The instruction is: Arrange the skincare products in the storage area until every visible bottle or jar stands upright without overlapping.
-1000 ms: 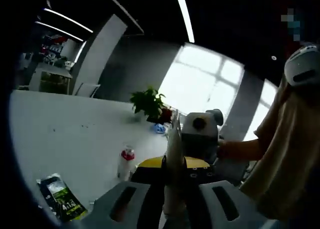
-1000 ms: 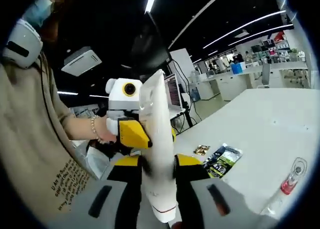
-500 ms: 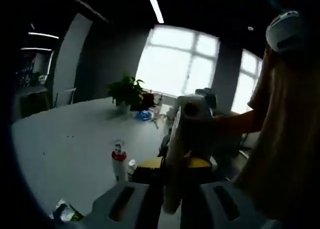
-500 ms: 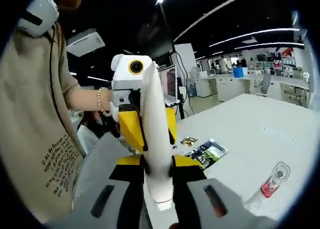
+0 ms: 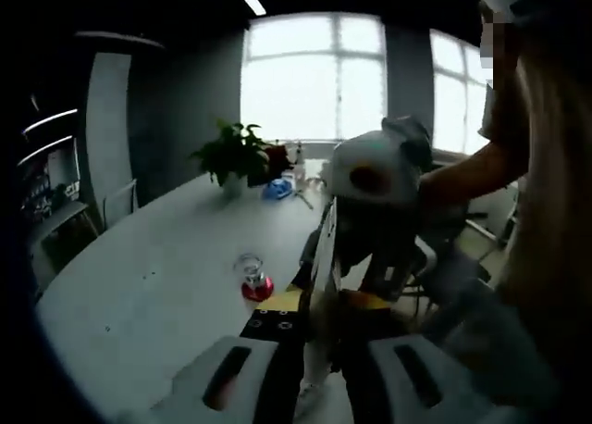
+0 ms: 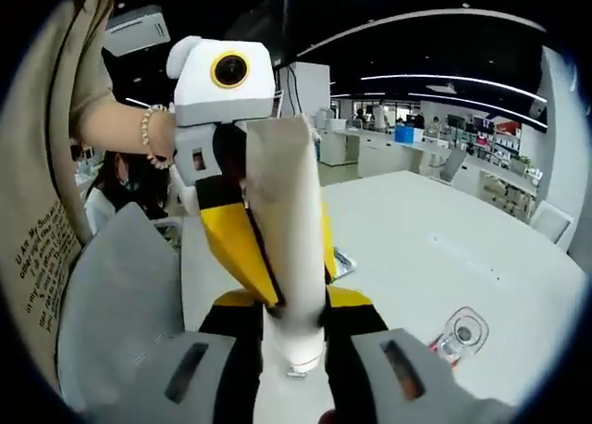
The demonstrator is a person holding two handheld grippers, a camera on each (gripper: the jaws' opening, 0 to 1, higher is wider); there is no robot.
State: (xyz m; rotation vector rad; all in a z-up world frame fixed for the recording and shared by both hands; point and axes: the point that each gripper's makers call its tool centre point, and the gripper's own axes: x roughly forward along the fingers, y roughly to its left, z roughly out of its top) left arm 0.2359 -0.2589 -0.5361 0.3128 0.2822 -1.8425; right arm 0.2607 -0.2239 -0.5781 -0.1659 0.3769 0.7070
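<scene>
In the right gripper view, the right gripper (image 6: 294, 345) pinched the lower end of a tall white plastic squeeze tube (image 6: 285, 248), cap end down between its grey jaws, with the tube rising upright above the white counter (image 6: 444, 257). Directly behind the tube, the left gripper (image 6: 242, 248), yellow and black with a white box on top, closed on the same tube from the far side, held by a person's hand (image 6: 157, 132) wearing a bead bracelet. In the left gripper view, the left gripper (image 5: 314, 350) clamped the thin edge of that tube (image 5: 321, 285), with the right gripper (image 5: 375, 220) facing it just beyond. Farther out on the counter (image 5: 157, 285), a small clear bottle with a red band (image 5: 252, 278) stood well apart from the tube; it also appeared at the lower right of the right gripper view (image 6: 460, 334). At the counter's far end sat a green potted plant (image 5: 236, 155) before bright windows.
</scene>
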